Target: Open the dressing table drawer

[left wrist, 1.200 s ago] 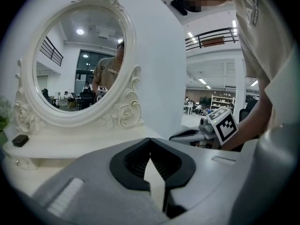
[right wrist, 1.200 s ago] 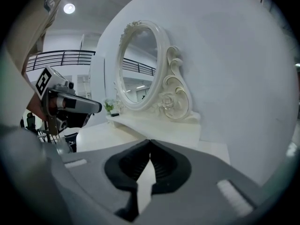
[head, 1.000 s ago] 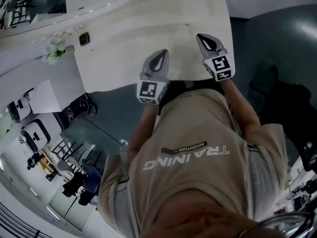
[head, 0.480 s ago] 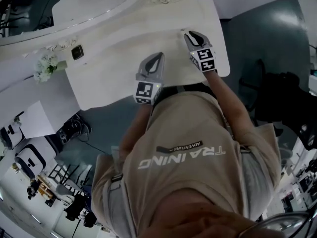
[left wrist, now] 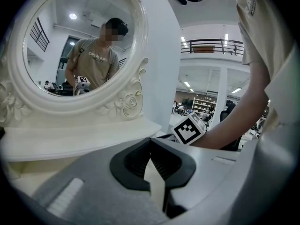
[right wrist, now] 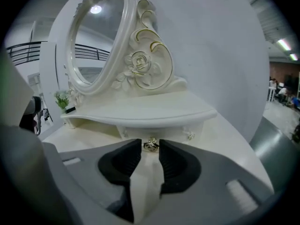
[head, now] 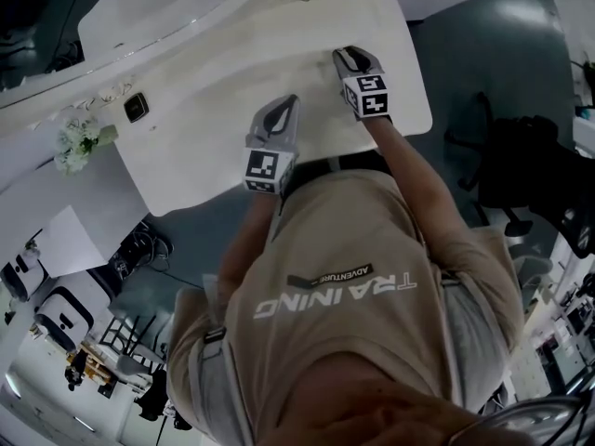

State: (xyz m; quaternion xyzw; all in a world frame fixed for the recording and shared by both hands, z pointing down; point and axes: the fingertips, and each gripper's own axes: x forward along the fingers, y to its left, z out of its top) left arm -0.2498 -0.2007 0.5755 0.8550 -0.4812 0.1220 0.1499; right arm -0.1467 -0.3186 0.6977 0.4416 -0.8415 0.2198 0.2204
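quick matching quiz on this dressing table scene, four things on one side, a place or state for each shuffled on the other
Things:
1. left tongs
2. drawer knob
3. flowers
4. mirror

Place or state:
a. oval, with a carved white rim
b. shut
c. just under the shelf
d. left end of the tabletop in the head view

Pairs: 1-b, 2-c, 3-d, 4-a

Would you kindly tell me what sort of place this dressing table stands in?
Likely a large lab or workshop hall, not a bedroom: the ornate white dressing table and oval mirror stand on bare grey floor, with an office chair nearby and a railed upper gallery beyond.
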